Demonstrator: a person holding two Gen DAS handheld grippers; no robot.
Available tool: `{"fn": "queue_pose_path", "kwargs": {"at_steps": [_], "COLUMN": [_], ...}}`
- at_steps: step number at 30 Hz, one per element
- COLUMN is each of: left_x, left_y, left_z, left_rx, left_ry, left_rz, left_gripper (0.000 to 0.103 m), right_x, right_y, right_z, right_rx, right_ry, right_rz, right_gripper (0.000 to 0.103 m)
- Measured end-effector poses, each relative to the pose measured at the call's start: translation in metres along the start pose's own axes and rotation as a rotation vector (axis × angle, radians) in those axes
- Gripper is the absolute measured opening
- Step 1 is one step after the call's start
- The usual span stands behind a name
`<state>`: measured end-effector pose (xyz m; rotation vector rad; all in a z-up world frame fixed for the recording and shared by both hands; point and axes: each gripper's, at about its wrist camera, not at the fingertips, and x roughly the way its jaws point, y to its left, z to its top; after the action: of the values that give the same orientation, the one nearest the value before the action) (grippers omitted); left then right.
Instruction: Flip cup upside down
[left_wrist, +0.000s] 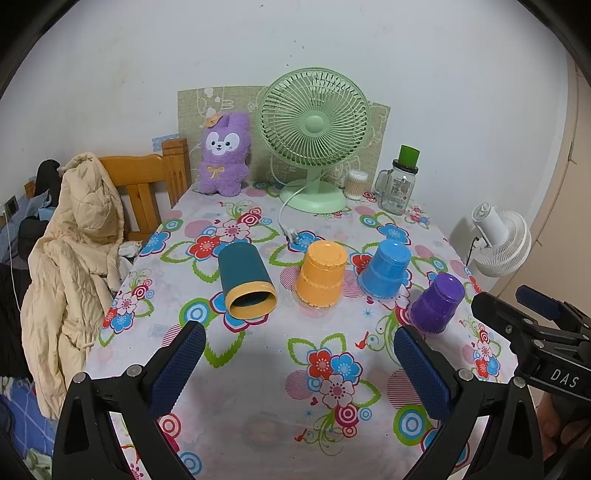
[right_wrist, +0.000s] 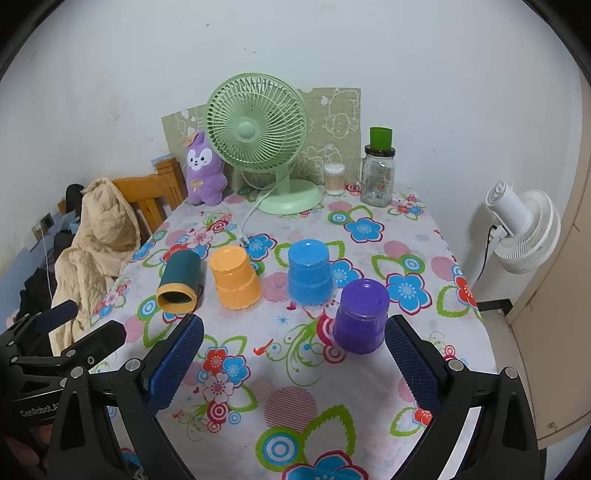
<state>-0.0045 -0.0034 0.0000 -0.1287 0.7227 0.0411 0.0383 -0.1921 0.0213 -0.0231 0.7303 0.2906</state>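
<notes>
Three cups, orange cup (left_wrist: 321, 275), blue cup (left_wrist: 386, 269) and purple cup (left_wrist: 437, 302), already stand upside down on the table (left_wrist: 258, 369); only the teal cup (left_wrist: 245, 280) lies on its side (mouth toward the cameras). Left gripper (left_wrist: 299, 365) and right gripper (right_wrist: 293, 363) are both spread, empty. Its inside stays dark.

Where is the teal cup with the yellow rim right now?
The teal cup lies on its side at the left end of the cup row, just left of the upside-down orange cup, its mouth facing the cameras; neither view shows tongs touching it.
</notes>
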Motion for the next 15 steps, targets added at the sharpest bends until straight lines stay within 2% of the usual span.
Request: {"fn": "queue_pose_path", "kwargs": {"at_steps": [15], "left_x": [0.003], "left_y": [0.005], "left_z": [0.001], "left_rx": [-0.005], "left_ry": [0.016], "left_rz": [-0.004], "left_gripper": [0.103], "right_x": [0.009], "right_y": [0.005], "right_z": [0.005], "right_rx": [-0.018], "right_ry": [0.027], "right_rz": [0.005], "right_gripper": [0.100]}}
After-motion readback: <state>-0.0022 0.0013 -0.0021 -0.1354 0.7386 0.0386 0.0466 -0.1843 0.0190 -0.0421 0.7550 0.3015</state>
